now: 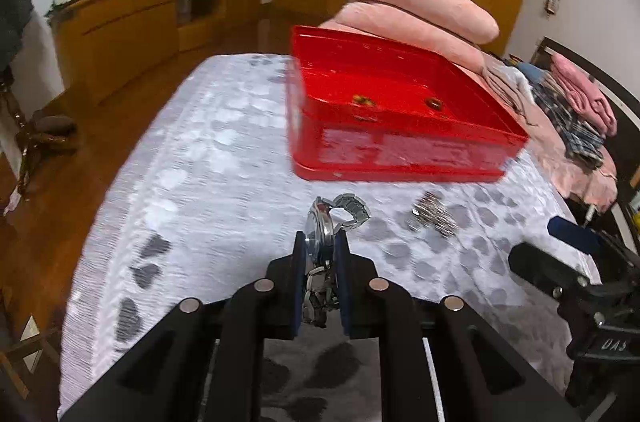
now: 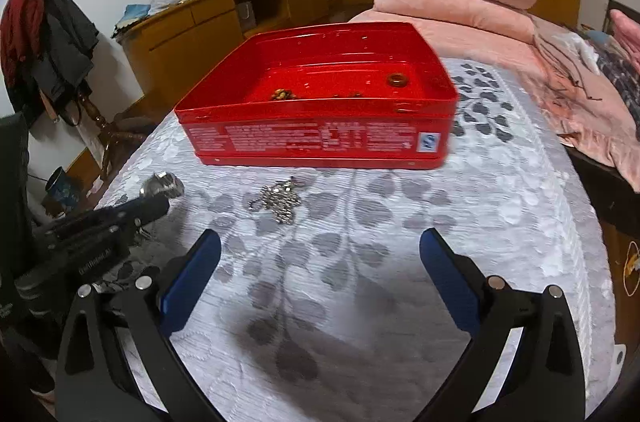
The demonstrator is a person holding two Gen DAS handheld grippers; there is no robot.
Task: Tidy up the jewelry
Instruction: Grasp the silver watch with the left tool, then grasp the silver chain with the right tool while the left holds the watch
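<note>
A: What has the left claw (image 1: 321,242) got?

B: It is closed on a silver watch (image 1: 320,234), pinched edge-on by the case — the bracelet hangs loose. The right claw (image 2: 320,242) gapes wide, holding nothing.

A: And beyond?

B: At one o'clock from the watch a silver chain (image 1: 432,214) lies on the bed cover (image 1: 200,162); past it, at twelve, the open red tin (image 1: 400,102) with a ring (image 2: 397,79) inside.

A: Risk?

B: That thin grip could let the watch twist out — or the bracelet may snag the tin's rim.
</note>
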